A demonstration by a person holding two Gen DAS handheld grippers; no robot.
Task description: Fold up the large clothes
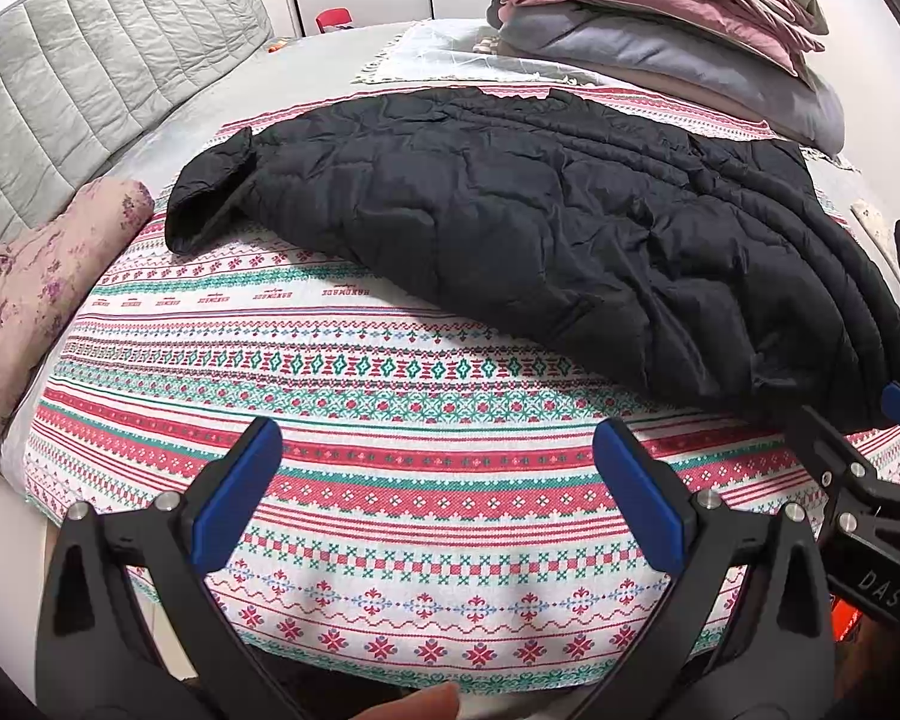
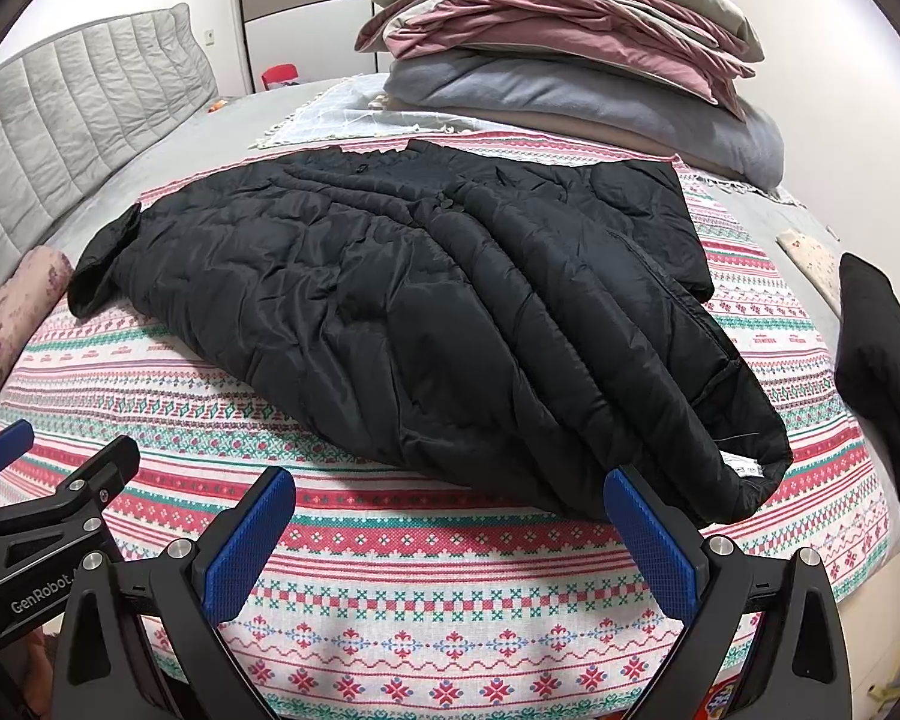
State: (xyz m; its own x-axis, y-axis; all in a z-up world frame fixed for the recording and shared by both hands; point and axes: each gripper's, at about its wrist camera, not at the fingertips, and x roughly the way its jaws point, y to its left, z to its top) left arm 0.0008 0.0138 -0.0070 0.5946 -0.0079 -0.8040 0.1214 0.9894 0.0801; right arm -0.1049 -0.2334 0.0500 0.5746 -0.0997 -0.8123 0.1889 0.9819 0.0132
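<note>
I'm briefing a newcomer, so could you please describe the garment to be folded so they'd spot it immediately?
On the bed, find the red-and-green patterned blanket. Spread across it lies the black quilted jacket. It is the only puffy, stitched black item there, unlike the pastel stack of bedding behind.

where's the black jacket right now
The black jacket lies spread on the patterned blanket, ahead of both open grippers, with the stacked bedding behind it.

one black quilted jacket (image 2: 426, 312); one patterned blanket (image 2: 450, 618); two grippers, left (image 1: 438, 498) and right (image 2: 450, 534); one stack of folded bedding (image 2: 570, 54); one floral pillow (image 1: 42, 294).
</note>
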